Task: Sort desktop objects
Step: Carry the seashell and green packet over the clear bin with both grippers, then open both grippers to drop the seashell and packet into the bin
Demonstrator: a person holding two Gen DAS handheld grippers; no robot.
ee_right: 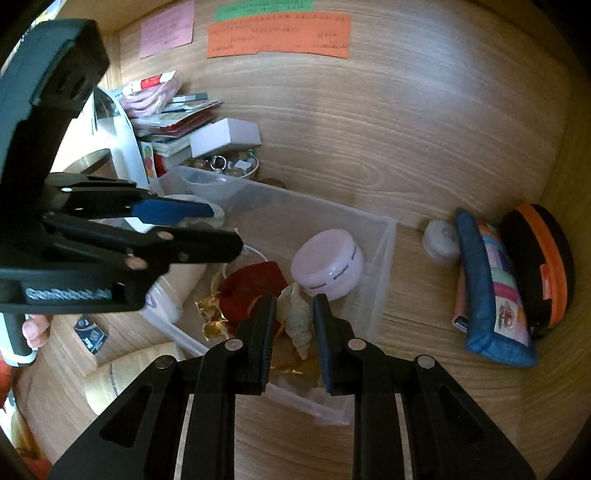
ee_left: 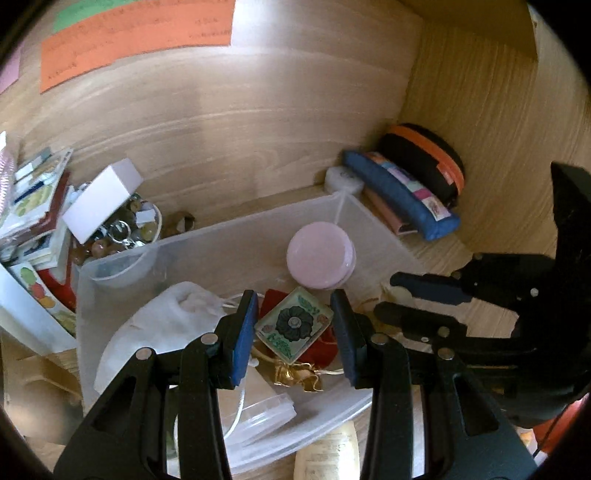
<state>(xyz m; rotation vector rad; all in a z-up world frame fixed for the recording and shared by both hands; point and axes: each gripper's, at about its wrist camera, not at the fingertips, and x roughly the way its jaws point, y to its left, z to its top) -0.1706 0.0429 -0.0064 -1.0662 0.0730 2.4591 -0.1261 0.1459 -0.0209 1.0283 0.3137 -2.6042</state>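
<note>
Holding: left gripper [ee_left: 295,328] spread over the clear plastic bin [ee_left: 207,243], pads either side of a square green-flower tile [ee_left: 293,323]; contact with the pads not clear
Pinching: right gripper [ee_right: 294,325] closed on a pale spiral seashell [ee_right: 297,317] above the bin's near right corner
Below the shell: red cloth pouch [ee_right: 255,288] and gold foil wrapper [ee_right: 212,317], both inside the bin
Inside the bin, far right corner: round pink jar [ee_right: 327,264] with a flat lid
Inside the bin, left part: white drawstring bag [ee_left: 166,325]
Outside the bin, behind its left end: bowl of beads and rings [ee_left: 122,232] with a white box [ee_left: 101,199] on top
Left of the bin: stack of cards and booklets [ee_left: 33,206]
Right of the bin, well apart: blue fabric pencil case [ee_right: 491,291], black case with orange zip [ee_right: 539,266] just behind it, small white round object [ee_right: 439,236] near the bin's far corner
On the wooden back wall beyond the bin: orange [ee_right: 277,35], green [ee_right: 264,7] and pink notes [ee_right: 166,31]
</note>
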